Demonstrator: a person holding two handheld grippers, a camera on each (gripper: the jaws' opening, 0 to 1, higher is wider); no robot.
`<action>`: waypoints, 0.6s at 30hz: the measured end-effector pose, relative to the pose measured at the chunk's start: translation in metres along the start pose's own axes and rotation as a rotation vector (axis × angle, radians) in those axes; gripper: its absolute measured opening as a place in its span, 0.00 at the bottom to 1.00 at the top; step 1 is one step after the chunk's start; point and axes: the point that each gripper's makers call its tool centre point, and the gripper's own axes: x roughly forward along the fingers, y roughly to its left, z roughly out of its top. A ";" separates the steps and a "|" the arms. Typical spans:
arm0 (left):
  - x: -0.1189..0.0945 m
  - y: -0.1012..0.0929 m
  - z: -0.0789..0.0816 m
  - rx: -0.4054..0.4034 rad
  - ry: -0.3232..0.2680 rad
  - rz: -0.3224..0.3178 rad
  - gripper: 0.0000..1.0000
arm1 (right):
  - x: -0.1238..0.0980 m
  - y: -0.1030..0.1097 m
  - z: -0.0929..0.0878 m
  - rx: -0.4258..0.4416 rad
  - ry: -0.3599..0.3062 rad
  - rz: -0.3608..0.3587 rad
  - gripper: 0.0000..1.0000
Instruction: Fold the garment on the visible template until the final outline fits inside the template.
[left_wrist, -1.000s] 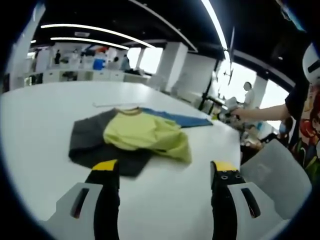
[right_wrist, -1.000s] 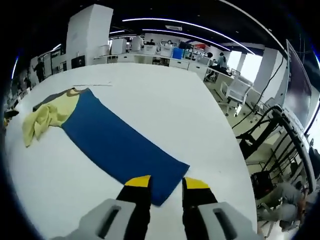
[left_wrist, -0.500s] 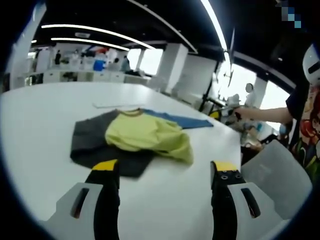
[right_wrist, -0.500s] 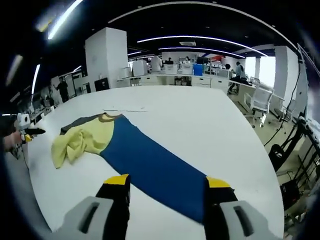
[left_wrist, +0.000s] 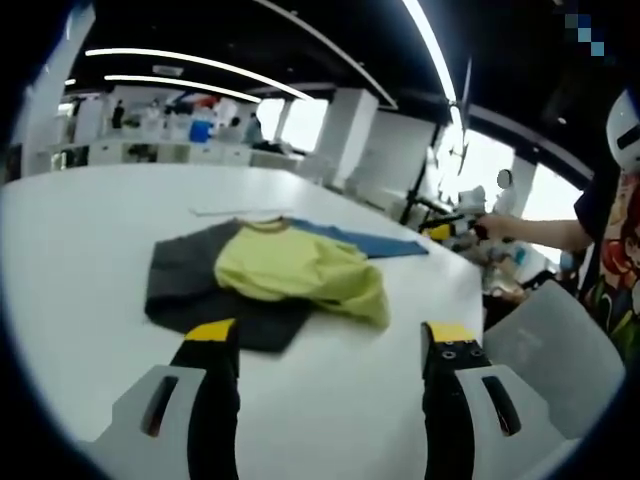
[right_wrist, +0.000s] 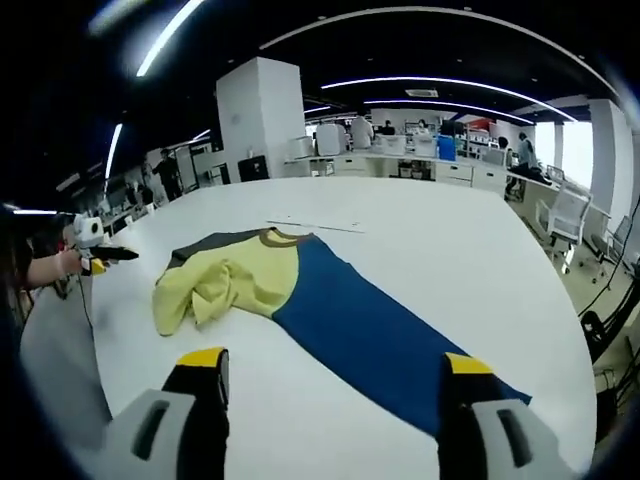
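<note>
**Both grippers open above the table, garment lying half crumpled**

The landmark here is the yellow garment (left_wrist: 298, 271), which lies bunched on the white table (left_wrist: 80, 240). In the left gripper view, a dark grey cloth (left_wrist: 185, 285) lies under the garment and comes out on its left side and toward the camera. A blue cloth (left_wrist: 365, 241) comes out from behind the garment and goes away to the right. A thin pale strip (left_wrist: 235, 211) lies on the table just beyond the garment.

The left gripper (left_wrist: 327, 335) is on the near side of the garment, its two yellow-tipped jaws wide apart and holding nothing. Far to the right of the garment, a person's arm holds the other gripper (left_wrist: 450, 222) past the table edge.

In the right gripper view, the garment (right_wrist: 228, 285) lies with its folds toward the left, and the blue cloth (right_wrist: 385, 335) stretches from it as a long band to the lower right. The right gripper (right_wrist: 335, 370) is on the near side of the band, jaws far apart, gripping nothing. Left of the garment, a hand (right_wrist: 68, 262) holds the other gripper (right_wrist: 100, 255) near the table edge.
</note>
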 end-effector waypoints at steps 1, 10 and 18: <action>0.000 0.000 0.000 0.000 -0.001 -0.001 0.70 | 0.001 0.007 0.001 -0.006 0.002 0.007 0.91; 0.001 -0.001 0.000 -0.004 -0.005 -0.004 0.70 | 0.003 0.039 0.016 -0.043 -0.037 0.088 0.99; 0.001 0.000 0.001 -0.001 -0.005 -0.004 0.70 | 0.006 0.058 0.023 -0.080 -0.034 0.144 0.99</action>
